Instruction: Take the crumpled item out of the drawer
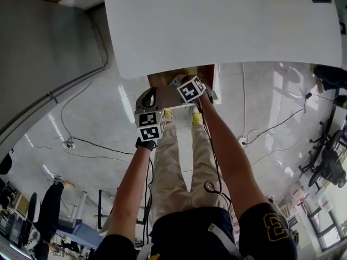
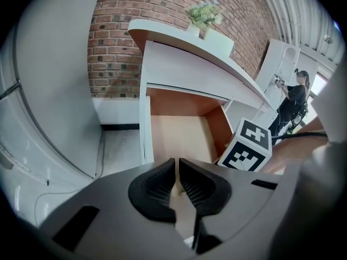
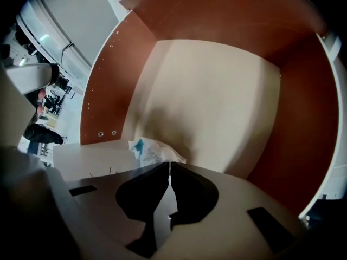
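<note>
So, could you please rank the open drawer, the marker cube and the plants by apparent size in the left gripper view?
1. open drawer
2. marker cube
3. plants
The cube sits nearer the camera than the plants, so that order holds only for the picture.

You work with two grippers, your left gripper (image 2: 178, 166) and your right gripper (image 3: 169, 167), two marker cubes, one on your left (image 1: 150, 126), one on your right (image 1: 191, 89), one open drawer (image 3: 217, 102), one crumpled item (image 3: 153, 149), one white tabletop (image 1: 227, 26), one brick wall (image 2: 114, 42), one leafy plant (image 2: 203, 12)
</note>
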`<state>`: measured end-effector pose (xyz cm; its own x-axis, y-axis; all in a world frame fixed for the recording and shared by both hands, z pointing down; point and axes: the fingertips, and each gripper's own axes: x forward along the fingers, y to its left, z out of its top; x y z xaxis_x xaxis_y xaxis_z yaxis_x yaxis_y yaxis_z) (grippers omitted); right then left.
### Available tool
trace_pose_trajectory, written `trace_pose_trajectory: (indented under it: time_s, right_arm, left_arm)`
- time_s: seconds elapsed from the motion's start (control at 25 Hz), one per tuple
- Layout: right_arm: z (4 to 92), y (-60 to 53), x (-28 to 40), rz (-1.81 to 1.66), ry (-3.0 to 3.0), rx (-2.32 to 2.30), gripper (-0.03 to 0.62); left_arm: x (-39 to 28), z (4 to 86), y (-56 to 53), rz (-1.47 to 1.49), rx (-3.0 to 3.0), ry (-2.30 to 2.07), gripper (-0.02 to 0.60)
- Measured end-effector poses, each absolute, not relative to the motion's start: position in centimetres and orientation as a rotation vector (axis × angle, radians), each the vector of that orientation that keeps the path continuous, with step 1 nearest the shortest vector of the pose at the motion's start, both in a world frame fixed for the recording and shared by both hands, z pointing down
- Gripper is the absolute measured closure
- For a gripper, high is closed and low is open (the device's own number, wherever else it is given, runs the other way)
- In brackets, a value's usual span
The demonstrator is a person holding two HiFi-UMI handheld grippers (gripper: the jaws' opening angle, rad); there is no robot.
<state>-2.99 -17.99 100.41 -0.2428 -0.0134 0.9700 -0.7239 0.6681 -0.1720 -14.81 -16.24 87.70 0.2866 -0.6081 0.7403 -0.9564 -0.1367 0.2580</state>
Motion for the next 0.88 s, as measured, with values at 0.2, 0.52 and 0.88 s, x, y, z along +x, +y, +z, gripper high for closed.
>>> trace_pose_trajectory:
  time_s: [0.2, 0.52, 0.88]
  right_arm:
    - [100.0, -18.1, -2.9, 0.765, -1.716, 0.598, 0.571]
    - [93.3, -18.0, -1.2, 0.737, -1.813, 0.723, 0.571]
    - [78.2, -18.6, 1.7, 0.706, -2.004, 0.919, 0.571]
  left_arm:
    - [-15.0, 87.7, -15.6, 0.625, 1.833, -1.403, 0.541]
    - [-16.4, 83.9, -16.2, 0.621, 1.844, -1.443, 0.541]
    - [-13.8, 73.2, -16.9, 0.584, 1.940, -1.489, 0.541]
